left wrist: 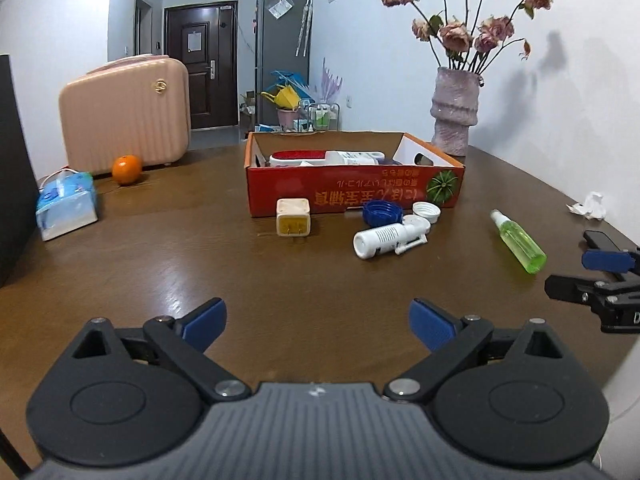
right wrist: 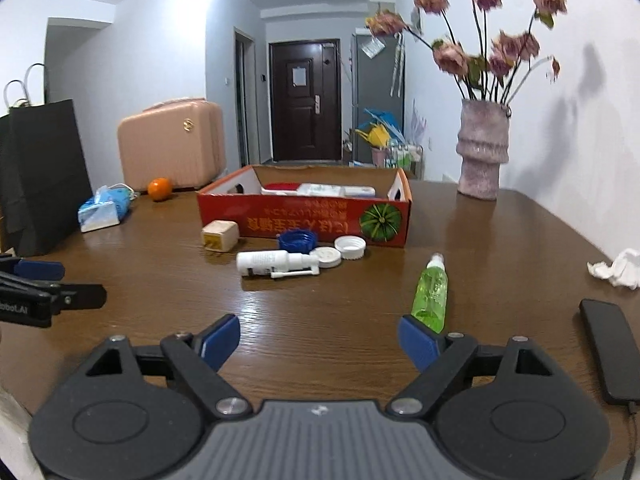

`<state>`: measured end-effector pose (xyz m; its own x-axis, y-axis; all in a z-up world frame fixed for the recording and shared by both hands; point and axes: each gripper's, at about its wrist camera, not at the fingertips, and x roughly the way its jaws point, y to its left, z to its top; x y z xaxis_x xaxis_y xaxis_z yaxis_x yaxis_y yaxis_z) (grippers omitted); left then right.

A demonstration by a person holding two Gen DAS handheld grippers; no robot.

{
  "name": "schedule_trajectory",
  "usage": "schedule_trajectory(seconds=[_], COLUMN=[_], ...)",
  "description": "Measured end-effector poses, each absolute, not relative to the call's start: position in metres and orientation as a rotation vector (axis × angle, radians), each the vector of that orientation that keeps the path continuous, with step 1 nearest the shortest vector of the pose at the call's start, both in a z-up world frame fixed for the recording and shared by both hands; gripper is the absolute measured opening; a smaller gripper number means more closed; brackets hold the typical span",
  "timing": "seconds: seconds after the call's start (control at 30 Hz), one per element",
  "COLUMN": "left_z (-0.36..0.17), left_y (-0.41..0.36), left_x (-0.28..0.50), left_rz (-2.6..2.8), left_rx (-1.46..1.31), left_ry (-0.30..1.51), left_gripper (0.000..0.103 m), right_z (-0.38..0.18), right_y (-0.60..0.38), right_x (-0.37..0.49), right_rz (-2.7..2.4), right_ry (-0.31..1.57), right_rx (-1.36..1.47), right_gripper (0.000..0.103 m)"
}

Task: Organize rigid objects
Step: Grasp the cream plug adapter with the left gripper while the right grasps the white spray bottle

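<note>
Two hand-held grippers over a brown desk [left wrist: 160, 264], wrist views. The left hand-held gripper [left wrist: 318, 322] is spread wide and carries nothing; the right hand-held gripper [right wrist: 319, 340] is likewise spread and empty. Both hang near the desk's front edge, well apart from the loose items.

The red cardboard box [left wrist: 352, 194] sits at 12 o'clock from the left gripper and already contains several white and red articles. Awaiting collection just in front of it:
- a cream plug adapter [left wrist: 293, 217], at 11 o'clock, almost touching the box wall;
- a blue cap [left wrist: 382, 212] and a white cap [left wrist: 426, 212], side by side, with a second white lid [right wrist: 325, 257] touching the nozzle end of the spray bottle;
- a white spray bottle [left wrist: 386, 240], lying on its side at 1 o'clock;
- a green spray bottle [right wrist: 431, 292], lying flat at 1 o'clock from the right gripper, its base just beside the right fingertip.

Judged step: first approach. The green bottle seems the natural choice for the right gripper. Straddle it across its narrow width at mid-body, since a round bottle may roll if nudged endwise; lower until both pads flank it before pinching. Lift clear of the box wall before release.
</note>
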<state>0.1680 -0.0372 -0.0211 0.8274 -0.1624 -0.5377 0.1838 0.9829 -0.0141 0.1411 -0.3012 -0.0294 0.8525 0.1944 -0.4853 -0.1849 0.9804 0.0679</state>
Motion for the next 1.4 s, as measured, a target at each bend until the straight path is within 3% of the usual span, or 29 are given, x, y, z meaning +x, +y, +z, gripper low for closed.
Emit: schedule_trajectory(seconds=[0.13,0.3,0.37,0.43,0.63,0.73,1.17,1.2,1.23,1.3,1.4], left_z=[-0.029,-0.042,-0.045,-0.048,-0.064,-0.075,-0.07,-0.071,-0.072,-0.072,-0.068], left_y=[-0.044,-0.047,-0.049,-0.052,-0.051,-0.045,-0.03,-0.029,-0.028,-0.024,-0.02], left_x=[0.208,0.278,0.301,0.318,0.375,0.384,0.288,0.278,0.269,0.253,0.235], left_rz=[-0.179,-0.159,-0.154,-0.17,-0.143,-0.144,-0.094,-0.081,-0.07,-0.06,-0.056], left_rx=[0.032,0.051,0.063,0.081,0.07,0.027,0.057,0.062,0.064,0.059,0.055], left_ry=[0.581,0.635,0.653,0.637,0.675,0.717,0.675,0.671,0.672,0.675,0.672], left_gripper=[0.099,0.083,0.072,0.072,0.068,0.04,0.039,0.039,0.039,0.039,0.039], right_z=[-0.037,-0.051,-0.059,-0.063,-0.066,-0.073,-0.074,-0.074,-0.074,-0.074,-0.072], right_y=[-0.303,-0.3,-0.297,-0.288,-0.249,-0.237,-0.199,-0.196,-0.193,-0.188,-0.186], right_x=[0.174,0.221,0.242,0.26,0.307,0.321,0.327,0.326,0.324,0.317,0.296], right_rz=[0.197,0.213,0.261,0.303,0.299,0.221,0.141,0.14,0.145,0.17,0.191], right_ry=[0.553,0.613,0.656,0.678,0.629,0.655,0.616,0.625,0.63,0.62,0.617], right_rx=[0.022,0.078,0.171,0.222,0.266,0.293,0.265,0.24,0.213,0.169,0.096], right_gripper=[0.077,0.073,0.067,0.057,0.057,0.058,0.073,0.065,0.049,0.039,0.032])
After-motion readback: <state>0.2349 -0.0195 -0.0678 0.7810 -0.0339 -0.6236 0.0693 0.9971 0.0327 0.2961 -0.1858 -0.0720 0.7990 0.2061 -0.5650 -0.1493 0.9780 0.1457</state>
